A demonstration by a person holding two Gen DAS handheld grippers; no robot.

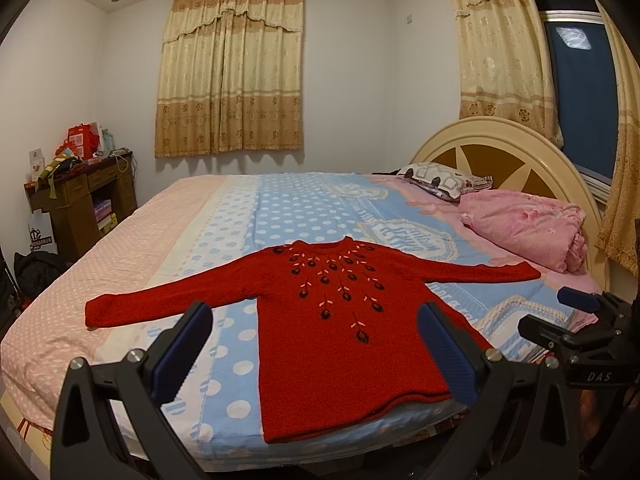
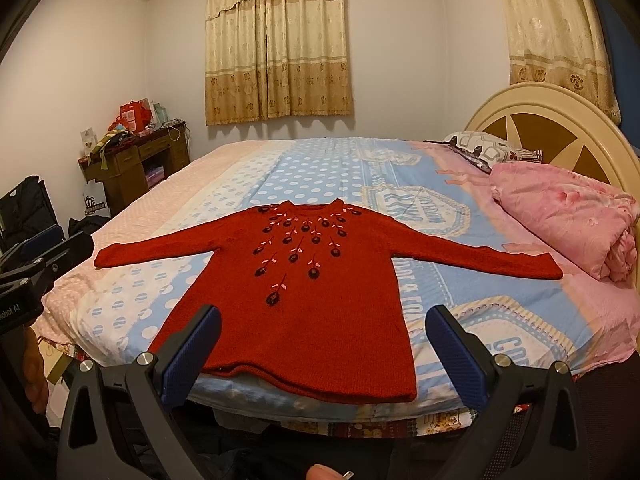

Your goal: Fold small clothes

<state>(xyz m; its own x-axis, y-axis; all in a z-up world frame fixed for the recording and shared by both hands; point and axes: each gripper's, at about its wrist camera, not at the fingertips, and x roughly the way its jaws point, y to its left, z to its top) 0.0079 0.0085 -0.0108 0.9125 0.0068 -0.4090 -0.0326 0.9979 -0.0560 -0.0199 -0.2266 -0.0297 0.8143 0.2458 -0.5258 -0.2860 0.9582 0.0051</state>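
A small red knitted sweater point(image 1: 340, 332) with dark embroidered flowers lies flat, face up, on the bed, both sleeves spread out, hem toward me. It also shows in the right wrist view point(image 2: 304, 304). My left gripper point(image 1: 316, 320) is open and empty, held above the hem edge. My right gripper point(image 2: 324, 320) is open and empty, also just before the hem. The right gripper shows at the right edge of the left wrist view point(image 1: 580, 320); the left gripper shows at the left edge of the right wrist view point(image 2: 44, 256).
The bed point(image 1: 280, 208) has a blue, white and pink dotted sheet. A folded pink quilt point(image 1: 528, 228) and a patterned pillow point(image 1: 444, 176) lie by the headboard point(image 1: 500, 148). A cluttered wooden desk point(image 1: 84, 196) stands at the far left wall.
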